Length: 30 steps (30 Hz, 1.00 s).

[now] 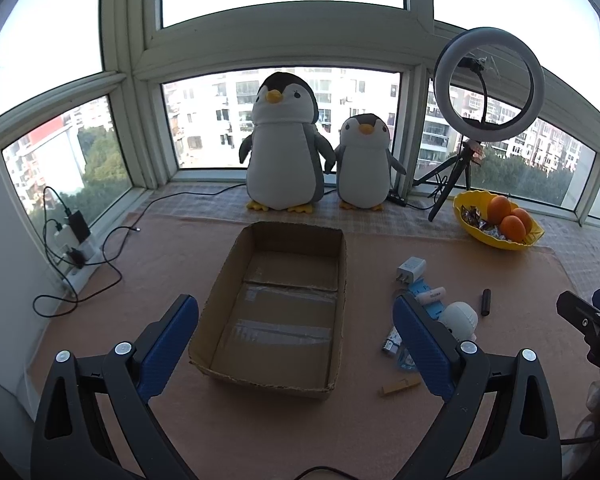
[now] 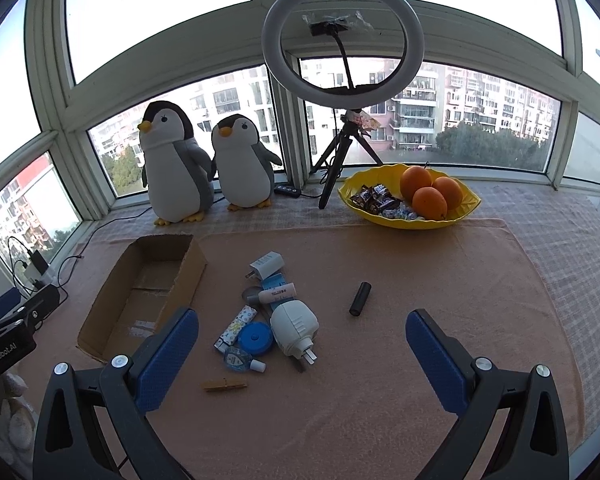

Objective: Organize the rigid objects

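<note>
Both tools are held above a peach, towel-textured mat (image 2: 380, 280). Left gripper (image 1: 296, 344): ribbed blue pads spread wide, nothing between them; the open cardboard box (image 1: 276, 308) lies directly ahead in the gap, shallow, rectangular, raw-edged, with clear tape across its floor. Right gripper (image 2: 302, 352): pads likewise wide apart and holding nothing; the clutter of small rigid items sits just ahead, toward its left finger. Nearest is a wooden clothespin (image 2: 225, 385), then a small clear bottle (image 2: 242, 360) touching a round blue tape measure (image 2: 255, 338), a patterned flat stick (image 2: 236, 327), and a white rounded plug adapter (image 2: 294, 326) with prongs facing the tool. Behind these, a white tube (image 2: 276, 293) lies across a blue card, and a white boxy charger (image 2: 266, 264) is farthest of the pile. A black matte cylinder (image 2: 360, 298) lies apart to the right. Far side: a glossy yellow bowl (image 2: 466, 204) with oranges (image 2: 430, 202) and wrapped sweets, a ring light (image 2: 342, 42) on a tripod, and two plush penguins (image 2: 204, 164) at the window.
</note>
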### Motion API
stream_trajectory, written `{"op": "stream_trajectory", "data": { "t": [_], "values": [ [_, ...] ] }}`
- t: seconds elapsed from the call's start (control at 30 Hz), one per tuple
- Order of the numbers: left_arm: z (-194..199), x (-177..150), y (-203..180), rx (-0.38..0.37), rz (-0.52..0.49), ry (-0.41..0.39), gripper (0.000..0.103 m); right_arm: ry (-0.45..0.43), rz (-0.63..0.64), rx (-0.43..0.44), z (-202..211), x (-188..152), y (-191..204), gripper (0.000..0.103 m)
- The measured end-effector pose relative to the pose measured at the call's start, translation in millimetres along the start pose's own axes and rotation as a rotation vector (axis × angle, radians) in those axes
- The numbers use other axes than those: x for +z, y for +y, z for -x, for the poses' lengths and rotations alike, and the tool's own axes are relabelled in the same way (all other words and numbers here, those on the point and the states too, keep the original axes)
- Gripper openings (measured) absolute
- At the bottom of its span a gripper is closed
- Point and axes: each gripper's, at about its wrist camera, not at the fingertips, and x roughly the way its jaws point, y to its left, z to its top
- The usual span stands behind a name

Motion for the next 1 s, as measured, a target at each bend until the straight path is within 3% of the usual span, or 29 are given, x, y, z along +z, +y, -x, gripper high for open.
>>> {"op": "stream_trajectory", "data": {
  "t": [0.57, 1.0],
  "values": [
    [-10.9, -1.5, 1.6, 0.017, -0.002, 0.022, 0.098, 0.04, 0.001, 0.017, -12.7, -3.9, -1.4, 0.102],
    [-71.5, -25.1, 60.3, 0.182, 0.044, 0.138, 0.098, 0.017, 0.033, -0.002, -27.6, -14.8, -16.6, 0.102]
  ]
}}
